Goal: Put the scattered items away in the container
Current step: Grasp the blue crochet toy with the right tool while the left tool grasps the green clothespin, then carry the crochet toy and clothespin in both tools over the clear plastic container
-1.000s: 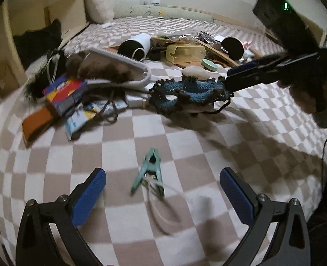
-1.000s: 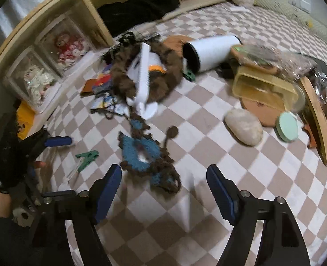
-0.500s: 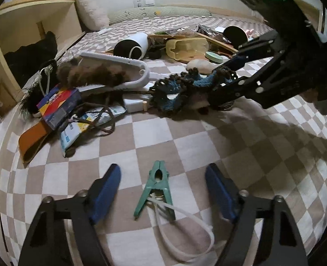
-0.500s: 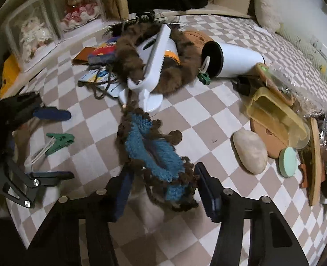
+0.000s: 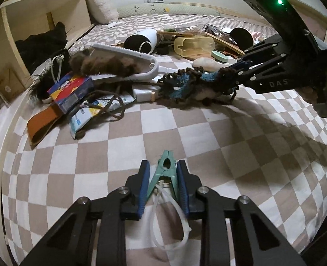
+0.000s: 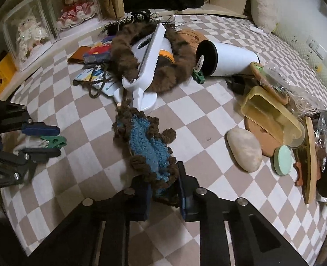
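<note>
We noted a checked cover (image 5: 207,133) in brown and white under everything. On the black body of the right gripper (image 5: 240,66) we read "DAS"; further letters were hidden. A blue box (image 5: 71,93) and a packet (image 5: 90,115) in the clutter carried print too small to read.

The crochet piece (image 6: 150,146) was blue yarn edged with brown bobbles, long and limp. Its near end sat pinched between the right gripper's (image 6: 164,190) blue pads; the rest trailed away across the cover toward a white comb (image 6: 151,55) lying on a brown fur ring (image 6: 163,75).

The peg (image 5: 166,175) was green plastic, with a white loop (image 5: 176,221) tied to its tail. The left gripper (image 5: 162,188) was closed on it, one pad against each handle, nose pointing away from the camera. In the right view the clamped peg (image 6: 53,140) showed at the left edge, well apart from the yarn.

A white cylinder (image 6: 227,59), a yellow tub (image 6: 271,115) and a pale stone (image 6: 244,150) lay to the right.
</note>
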A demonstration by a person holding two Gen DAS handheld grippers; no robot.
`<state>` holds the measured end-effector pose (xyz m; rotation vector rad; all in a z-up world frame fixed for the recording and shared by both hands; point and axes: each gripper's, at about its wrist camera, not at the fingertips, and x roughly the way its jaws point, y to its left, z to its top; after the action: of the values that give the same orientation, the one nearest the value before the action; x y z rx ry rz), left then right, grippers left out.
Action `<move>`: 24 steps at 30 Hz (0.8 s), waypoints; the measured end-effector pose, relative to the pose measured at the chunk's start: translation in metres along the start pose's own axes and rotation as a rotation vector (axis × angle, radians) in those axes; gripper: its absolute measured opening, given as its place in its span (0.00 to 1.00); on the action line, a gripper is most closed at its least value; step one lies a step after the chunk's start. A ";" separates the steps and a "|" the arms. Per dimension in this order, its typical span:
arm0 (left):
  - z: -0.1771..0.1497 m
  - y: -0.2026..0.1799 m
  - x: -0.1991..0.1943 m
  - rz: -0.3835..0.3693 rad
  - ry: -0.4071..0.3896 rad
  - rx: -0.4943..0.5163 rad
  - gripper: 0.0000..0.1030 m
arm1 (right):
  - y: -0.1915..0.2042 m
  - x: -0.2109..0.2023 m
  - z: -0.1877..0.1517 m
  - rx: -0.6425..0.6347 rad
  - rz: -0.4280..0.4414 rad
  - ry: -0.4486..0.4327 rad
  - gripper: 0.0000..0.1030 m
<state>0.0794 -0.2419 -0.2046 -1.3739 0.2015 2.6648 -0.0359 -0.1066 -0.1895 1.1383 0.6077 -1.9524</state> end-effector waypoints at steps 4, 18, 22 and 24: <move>-0.002 -0.001 -0.004 0.014 -0.004 -0.018 0.24 | -0.002 -0.007 -0.002 0.009 0.007 -0.002 0.13; 0.017 -0.006 -0.044 0.029 -0.076 -0.074 0.24 | -0.011 -0.061 -0.023 0.006 0.014 0.054 0.11; 0.031 -0.011 -0.056 0.026 -0.105 -0.071 0.24 | -0.021 -0.084 -0.033 0.026 -0.013 0.052 0.11; 0.038 -0.014 -0.062 0.027 -0.115 -0.066 0.24 | -0.025 -0.095 -0.039 0.028 -0.031 0.050 0.11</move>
<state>0.0871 -0.2251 -0.1331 -1.2392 0.1214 2.7859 -0.0084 -0.0280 -0.1246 1.2047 0.6303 -1.9694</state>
